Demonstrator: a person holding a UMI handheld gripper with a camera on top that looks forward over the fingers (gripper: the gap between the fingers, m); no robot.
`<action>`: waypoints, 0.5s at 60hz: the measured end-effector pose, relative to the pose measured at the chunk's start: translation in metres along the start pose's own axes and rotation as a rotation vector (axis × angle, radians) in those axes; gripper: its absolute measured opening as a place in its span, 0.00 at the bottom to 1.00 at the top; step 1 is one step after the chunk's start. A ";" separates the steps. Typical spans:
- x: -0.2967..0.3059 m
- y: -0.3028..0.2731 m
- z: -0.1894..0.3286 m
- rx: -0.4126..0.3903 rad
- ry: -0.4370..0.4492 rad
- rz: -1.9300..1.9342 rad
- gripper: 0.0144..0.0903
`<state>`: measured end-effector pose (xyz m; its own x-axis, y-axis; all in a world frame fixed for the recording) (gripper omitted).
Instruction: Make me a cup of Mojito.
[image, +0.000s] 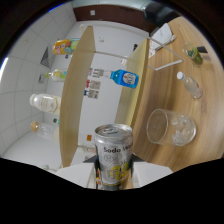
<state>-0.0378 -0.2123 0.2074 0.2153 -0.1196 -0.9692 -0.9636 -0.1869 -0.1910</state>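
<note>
A silver and yellow can labelled "Soda Water" is held up between my fingers, its unopened top facing the camera. My gripper is shut on the can, one finger pressing on each side of its lower body. The whole scene appears turned sideways. Beyond the can and off to one side, a clear glass holding ice cubes stands on the wooden table. A small clear bottle stands further along the table.
A blue-labelled bottle stands at the table's far edge. A green item and a white stick lie beyond the small bottle. Several bottles line a white surface past a wooden panel.
</note>
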 end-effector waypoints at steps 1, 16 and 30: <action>0.000 -0.002 0.001 0.002 -0.009 0.032 0.47; -0.005 -0.028 0.002 0.021 -0.146 0.545 0.46; -0.004 -0.041 0.000 0.017 -0.227 0.783 0.47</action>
<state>0.0009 -0.2045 0.2189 -0.5569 -0.0088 -0.8305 -0.8243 -0.1163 0.5540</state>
